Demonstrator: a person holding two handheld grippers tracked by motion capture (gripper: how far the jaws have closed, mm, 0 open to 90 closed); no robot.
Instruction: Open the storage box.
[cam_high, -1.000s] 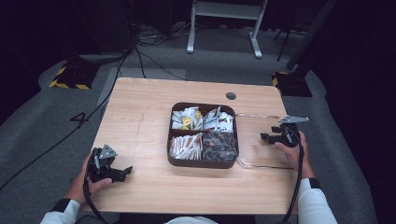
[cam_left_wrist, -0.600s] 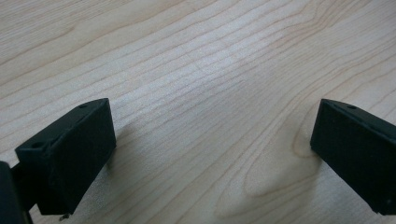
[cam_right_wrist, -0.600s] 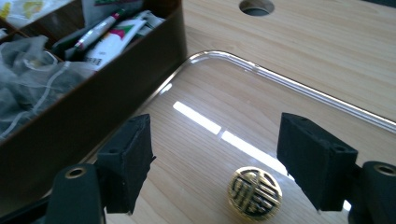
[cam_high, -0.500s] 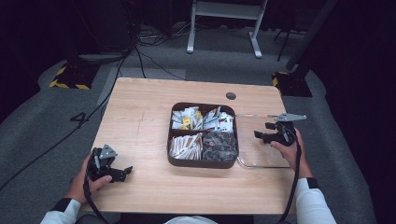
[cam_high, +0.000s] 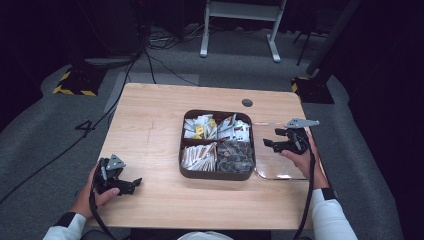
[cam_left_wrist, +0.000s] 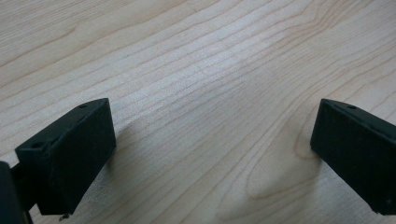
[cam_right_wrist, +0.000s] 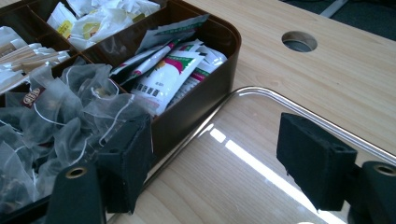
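Dark room, grey carpet, cables on the floor; light wood desk (cam_high: 150, 120) in the middle. Brown four-compartment tray (cam_high: 217, 173) sits at desk centre. Contents: white and yellow sachets (cam_high: 199, 127) far-left, printed packets (cam_right_wrist: 163, 74) far-right, paper-wrapped sticks (cam_high: 199, 156) near-left, mesh tea bags (cam_right_wrist: 60, 112) near-right. Clear lid (cam_right_wrist: 261, 140) lies flat on the desk, touching the tray's right wall, so all compartments are open for access.

Right hand-held gripper (cam_high: 274, 143) hovers over the lid's left part, next to the tray's right wall; jaws spread, nothing between them. One jaw sits just over the tea-bag compartment's edge. Looks like it's lining up on either the lid edge or the tea bags; can't tell which.

Left hand-held gripper (cam_high: 131, 185) parked on bare desk near the front-left, well apart from the tray, jaws wide, empty. Probably idle and out of the way.
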